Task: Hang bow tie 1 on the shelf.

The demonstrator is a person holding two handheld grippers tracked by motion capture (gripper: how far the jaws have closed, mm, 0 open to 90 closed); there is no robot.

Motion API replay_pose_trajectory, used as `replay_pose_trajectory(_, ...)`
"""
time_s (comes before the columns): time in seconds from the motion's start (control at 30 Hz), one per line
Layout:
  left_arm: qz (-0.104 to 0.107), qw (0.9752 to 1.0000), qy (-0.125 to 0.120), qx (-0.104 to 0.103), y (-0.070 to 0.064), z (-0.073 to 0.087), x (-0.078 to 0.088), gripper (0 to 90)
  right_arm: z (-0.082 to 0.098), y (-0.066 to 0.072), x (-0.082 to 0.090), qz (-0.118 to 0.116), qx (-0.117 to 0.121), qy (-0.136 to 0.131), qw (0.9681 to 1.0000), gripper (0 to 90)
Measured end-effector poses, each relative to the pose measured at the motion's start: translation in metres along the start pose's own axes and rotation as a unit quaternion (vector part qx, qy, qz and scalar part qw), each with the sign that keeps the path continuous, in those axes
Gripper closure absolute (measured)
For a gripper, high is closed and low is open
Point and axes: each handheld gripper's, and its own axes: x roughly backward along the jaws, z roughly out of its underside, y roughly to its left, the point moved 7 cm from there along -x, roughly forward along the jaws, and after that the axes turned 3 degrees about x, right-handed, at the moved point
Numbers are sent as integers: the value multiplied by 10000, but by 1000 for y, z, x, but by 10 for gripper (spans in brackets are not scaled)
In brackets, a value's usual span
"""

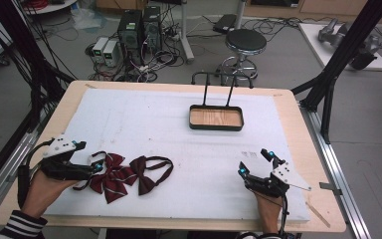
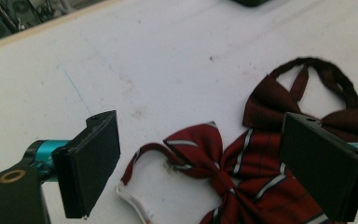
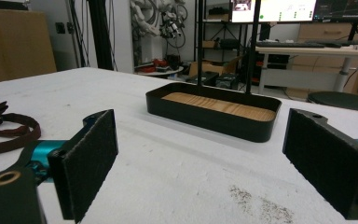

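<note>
Two bow ties lie on the white mat near the front left. One is red with stripes (image 1: 110,178), and a dark maroon one (image 1: 148,174) with a looped strap touches its right side. My left gripper (image 1: 87,155) is open at the striped tie's left edge. In the left gripper view the striped bow tie (image 2: 233,172) lies between the spread jaws of the left gripper (image 2: 203,128), with the maroon tie (image 2: 270,100) beyond it. My right gripper (image 1: 252,159) is open and holds nothing at the front right. In its own view the right gripper (image 3: 201,117) faces a black tray.
The black tray (image 1: 216,128) has a wooden floor and a tall wire handle, and stands on the mat (image 1: 179,149) at the back, right of centre; its rim (image 3: 205,119) is ahead of the right jaws. A stool (image 1: 246,42) and computer cases stand on the floor behind the table.
</note>
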Motion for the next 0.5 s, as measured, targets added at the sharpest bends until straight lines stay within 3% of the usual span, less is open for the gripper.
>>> replay_pose_trajectory(0.2,-3,9992,407,20,-2,6,-5,141,0,0,0,-1,-1,1,10000,94)
replay_pose_trajectory(0.3,90,9968,792,105,-4,11,-11,143,0,0,0,-4,-7,1,10000,94)
replay_pose_trajectory(0.5,151,9935,1118,127,-6,16,-18,194,0,0,0,-5,-12,-4,10000,94)
